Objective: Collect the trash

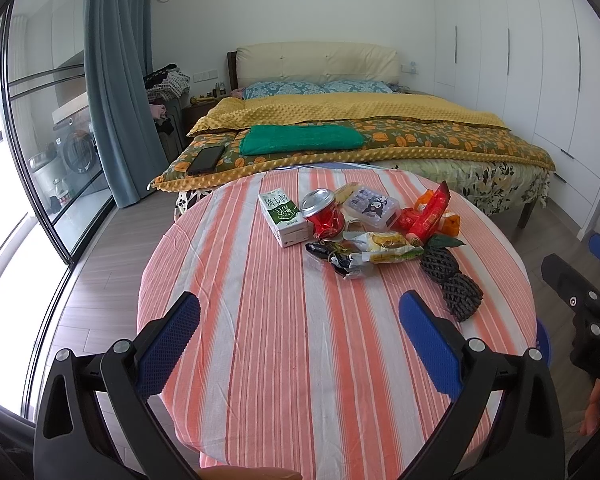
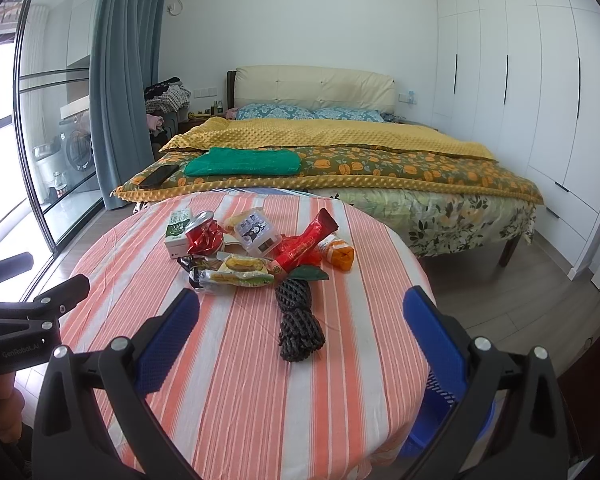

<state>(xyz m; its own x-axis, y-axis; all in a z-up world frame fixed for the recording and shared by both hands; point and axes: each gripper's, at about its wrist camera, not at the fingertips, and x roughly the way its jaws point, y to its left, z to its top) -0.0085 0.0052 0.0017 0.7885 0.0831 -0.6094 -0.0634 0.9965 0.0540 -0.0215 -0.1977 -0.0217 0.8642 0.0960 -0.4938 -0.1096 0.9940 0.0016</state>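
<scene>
Striped woven cloth [image 2: 240, 360] covers the frame's centre — glossy foil wrappers [image 2: 304, 246], shiny metal can lid [image 1: 318, 201], matt black foam netting [image 2: 298, 328].

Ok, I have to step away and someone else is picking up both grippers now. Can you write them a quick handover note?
Left gripper: open, empty, over the near part of the table.
Right gripper: open, empty, nearest the black foam net.
Trash is piled at the table's far side: milk carton, red can, plastic tub, wrappers.
A blue basket sits below the table's right edge.
Done: nothing collected.
Left: every piece.
</scene>
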